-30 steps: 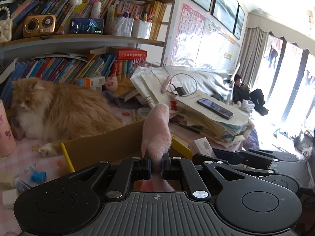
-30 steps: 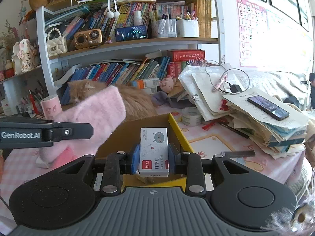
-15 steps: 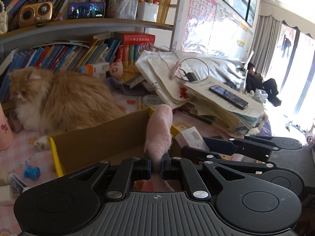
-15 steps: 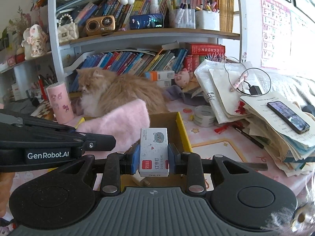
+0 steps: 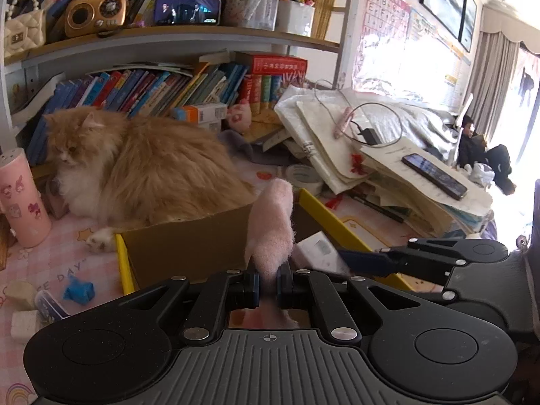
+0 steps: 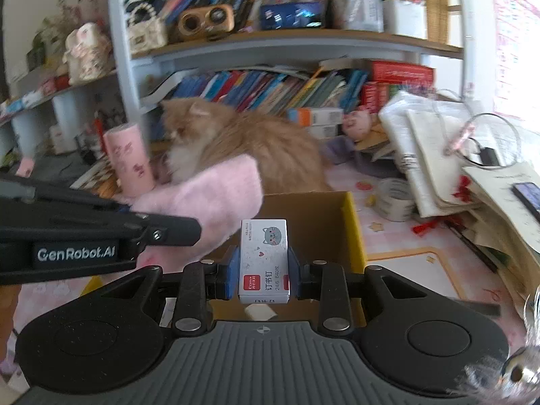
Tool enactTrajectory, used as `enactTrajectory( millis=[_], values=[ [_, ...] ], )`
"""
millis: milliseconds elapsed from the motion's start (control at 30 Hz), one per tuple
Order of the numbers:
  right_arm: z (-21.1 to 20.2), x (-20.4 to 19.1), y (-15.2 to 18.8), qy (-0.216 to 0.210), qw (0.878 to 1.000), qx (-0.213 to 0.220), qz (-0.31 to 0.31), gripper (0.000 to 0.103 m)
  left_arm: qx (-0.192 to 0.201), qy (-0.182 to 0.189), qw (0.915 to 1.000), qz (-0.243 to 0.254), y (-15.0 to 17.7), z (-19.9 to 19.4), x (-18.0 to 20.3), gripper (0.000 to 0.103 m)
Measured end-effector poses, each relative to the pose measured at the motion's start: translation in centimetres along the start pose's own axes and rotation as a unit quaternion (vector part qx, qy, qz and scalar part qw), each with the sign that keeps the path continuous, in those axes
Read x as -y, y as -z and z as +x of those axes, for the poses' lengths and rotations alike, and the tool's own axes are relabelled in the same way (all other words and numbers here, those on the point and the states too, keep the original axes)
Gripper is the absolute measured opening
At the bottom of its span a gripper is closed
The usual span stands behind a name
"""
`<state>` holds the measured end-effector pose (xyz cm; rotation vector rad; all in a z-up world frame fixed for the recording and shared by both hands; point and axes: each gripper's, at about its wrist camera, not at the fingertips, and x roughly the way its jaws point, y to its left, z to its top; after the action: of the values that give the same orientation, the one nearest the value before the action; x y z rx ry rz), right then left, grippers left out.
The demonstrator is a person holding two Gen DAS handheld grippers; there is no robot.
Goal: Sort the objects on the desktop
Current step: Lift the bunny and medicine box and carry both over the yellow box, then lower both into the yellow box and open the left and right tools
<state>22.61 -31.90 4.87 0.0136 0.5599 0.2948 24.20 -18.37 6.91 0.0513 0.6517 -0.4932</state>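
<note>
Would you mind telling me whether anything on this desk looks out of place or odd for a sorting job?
Yes: a fluffy orange cat is lying on the desk directly behind the cardboard box, among the clutter. To the right, the paper stack leans unevenly, with a phone resting on its sloping top.

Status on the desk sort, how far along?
Done: at least one small item lies in the cardboard box. In hand: left gripper clamps a pink fluffy item, right gripper a staples box, both over the box. Left: tape roll, blue clip.
</note>
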Motion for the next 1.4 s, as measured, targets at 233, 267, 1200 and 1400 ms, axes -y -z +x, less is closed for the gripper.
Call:
enactTrajectory(
  millis=[233, 267, 1200, 1400],
  values=[
    [3.1, -0.2, 0.6, -0.025, 0.998, -0.047, -0.037, 0.028, -0.021, -0.017, 0.9993, -0.024, 0.9, 2.2, -0.3, 0.008],
    [3.6, -0.1, 0.6, -0.028, 0.997, -0.055, -0.038, 0.028, -0.026, -0.020, 0.9992, -0.025, 1.0, 2.4, -0.4, 0.008],
    [6.3, 0.8, 1.2, -0.069, 0.990, -0.113, -0.050, 0.028, -0.082, -0.052, 0.9947, -0.033, 2.1, 5.2, -1.1, 0.008],
    [6.0, 0.5, 1.2, -0.068, 0.990, -0.104, -0.062, 0.028, -0.083, -0.059, 0.9945, -0.026, 2.2, 5.2, -0.9, 0.008]
  ],
)
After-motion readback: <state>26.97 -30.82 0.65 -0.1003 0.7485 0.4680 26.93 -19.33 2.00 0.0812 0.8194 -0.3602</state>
